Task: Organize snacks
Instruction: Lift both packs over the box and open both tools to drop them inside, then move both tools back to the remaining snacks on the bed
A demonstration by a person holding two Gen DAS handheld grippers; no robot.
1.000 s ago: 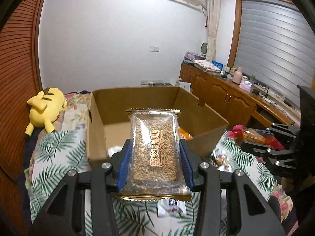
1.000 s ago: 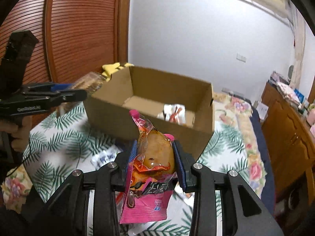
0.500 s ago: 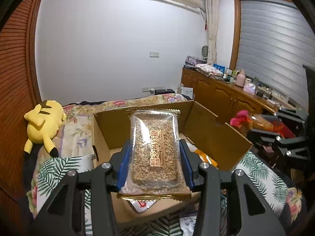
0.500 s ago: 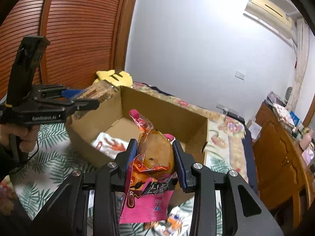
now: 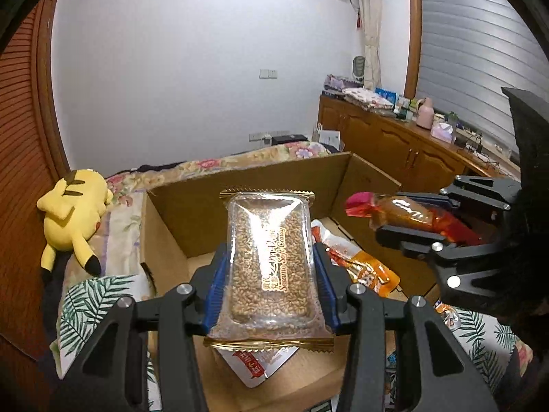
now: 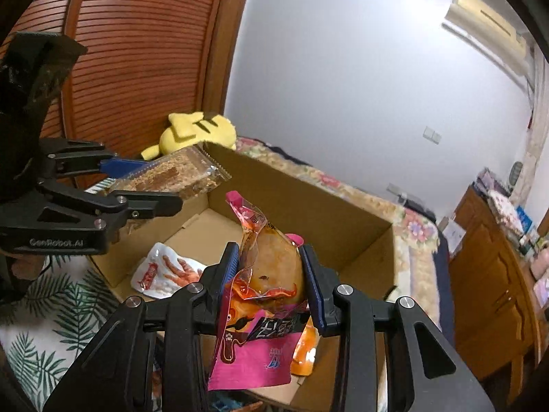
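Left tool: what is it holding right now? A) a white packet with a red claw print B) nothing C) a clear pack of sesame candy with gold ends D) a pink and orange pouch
C: the left tool is clamped on the clear sesame candy pack over the cardboard box.

Glossy clear plastic sesame bar wrapper (image 5: 271, 264), matt brown cardboard box (image 5: 192, 213) (plush toy (image 5: 73, 213) looks fuzzy)
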